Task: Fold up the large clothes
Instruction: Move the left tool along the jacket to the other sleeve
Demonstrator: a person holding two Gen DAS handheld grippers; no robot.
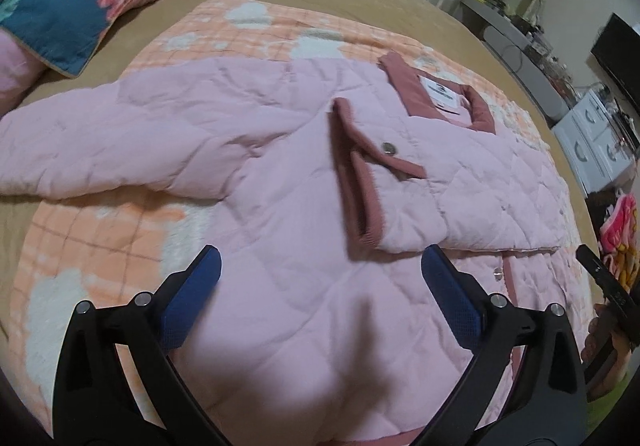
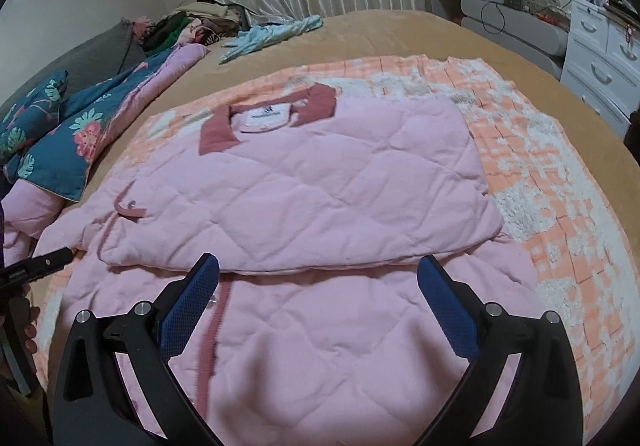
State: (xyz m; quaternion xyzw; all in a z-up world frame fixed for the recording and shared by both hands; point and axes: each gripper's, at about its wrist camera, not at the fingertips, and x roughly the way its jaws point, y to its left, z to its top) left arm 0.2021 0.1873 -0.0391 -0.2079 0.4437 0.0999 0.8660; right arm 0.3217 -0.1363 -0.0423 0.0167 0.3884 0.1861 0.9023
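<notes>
Partly folded — pink quilted jacket (image 2: 280,182)

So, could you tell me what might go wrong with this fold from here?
1. The pink quilted jacket looks thick, so the right side already folded across the body may spring open once disturbed.
2. The left sleeve lies spread out; dragging it over could shift the folded cuff.
3. Both the left gripper and the right gripper are open above the hem, and a shallow pinch may catch only one layer.
</notes>
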